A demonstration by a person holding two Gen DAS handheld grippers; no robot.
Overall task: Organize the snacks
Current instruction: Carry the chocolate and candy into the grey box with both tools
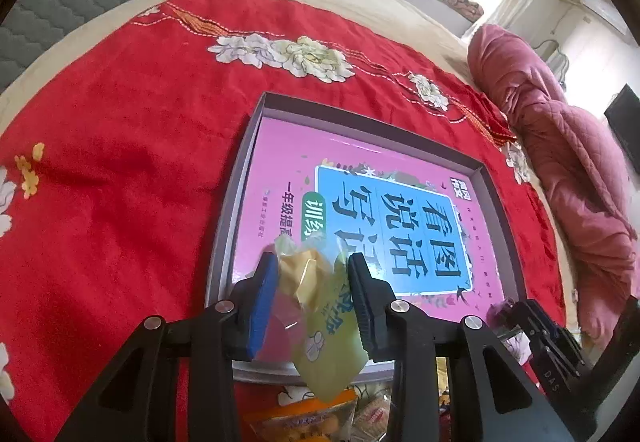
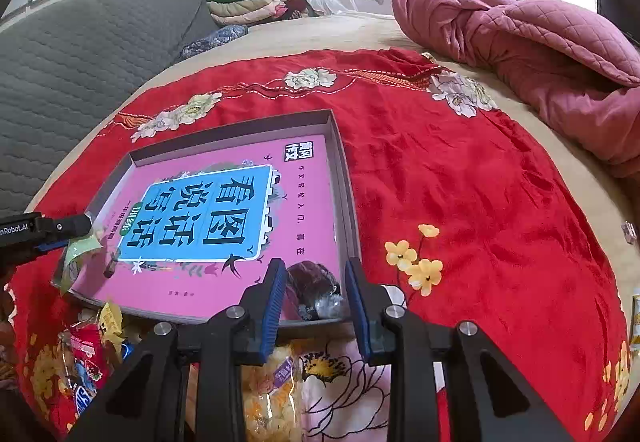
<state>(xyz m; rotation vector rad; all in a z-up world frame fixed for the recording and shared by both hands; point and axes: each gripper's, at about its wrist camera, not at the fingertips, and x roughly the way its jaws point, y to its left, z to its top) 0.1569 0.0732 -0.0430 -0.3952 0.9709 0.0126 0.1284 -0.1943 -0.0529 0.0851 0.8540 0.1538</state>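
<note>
A yellow-green snack packet [image 1: 320, 326] is pinched by the left gripper [image 1: 312, 306] above the tray's [image 1: 236, 177] near left corner; a dark wrapped snack [image 2: 314, 290] is pinched by the right gripper [image 2: 314, 294] over its near right corner; both packets lie directly above the tray floor.

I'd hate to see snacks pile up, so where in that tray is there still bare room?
Most of the grey tray is bare: the pink-and-blue printed floor from the far wall to the middle. Only its near edge is busy: a green-yellow packet in the left hand-held gripper, a dark wrapped snack between the right one's fingers.
</note>
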